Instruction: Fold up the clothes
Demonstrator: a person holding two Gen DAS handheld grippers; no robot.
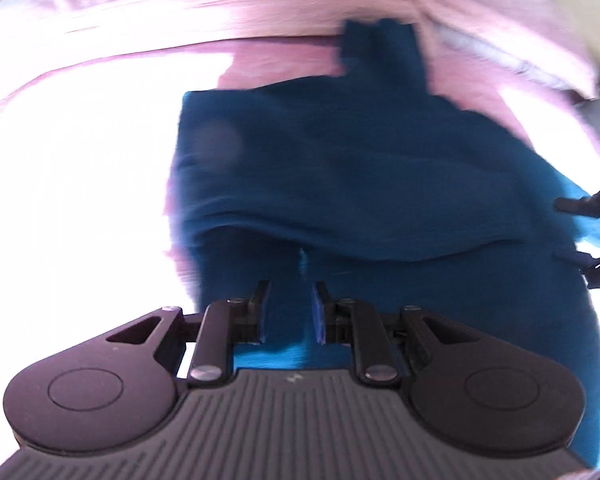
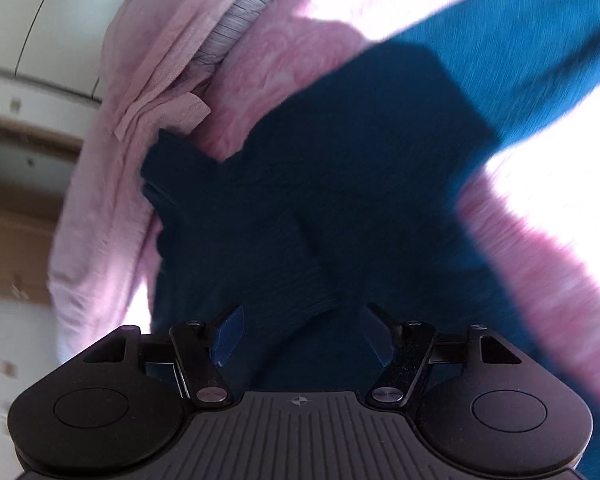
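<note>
Left claw (image 1: 290, 312): jaws stood narrowly parted, with teal cloth running between them. The blur hid whether the pads pressed on it, so the grip could not be told.
Right claw (image 2: 302, 334): jaws were spread wide above the garment, pinching nothing. Its tips also showed at the right edge of the left wrist view, close over the cloth.
Garment (image 1: 340, 168): a teal top lay on the bedding, partly folded. One layer was doubled across the body, and a sleeve (image 2: 168, 172) reached out toward the bed's edge.
Step in hand, judged: the left claw was working the near hem while the right claw was lining up for a grab near the doubled layer.
Risk 1: if the left pads were not pressing, the hem could slip out on the next pull and the fold would sag.
Risk 2: the right claw, closing low, could pinch the pink sheet (image 2: 292, 64) along with the garment and drag both.
Risk 3: taking several layers at once would bunch the fold instead of laying it flat.
Surroundings: a pink blanket (image 2: 140, 80) lay heaped beside the sleeve, with a striped pillow (image 2: 248, 8) behind it.
Obstruction: the blanket crowded the sleeve side. Strong sunlight washed out much of the sheet, hiding its creases.
</note>
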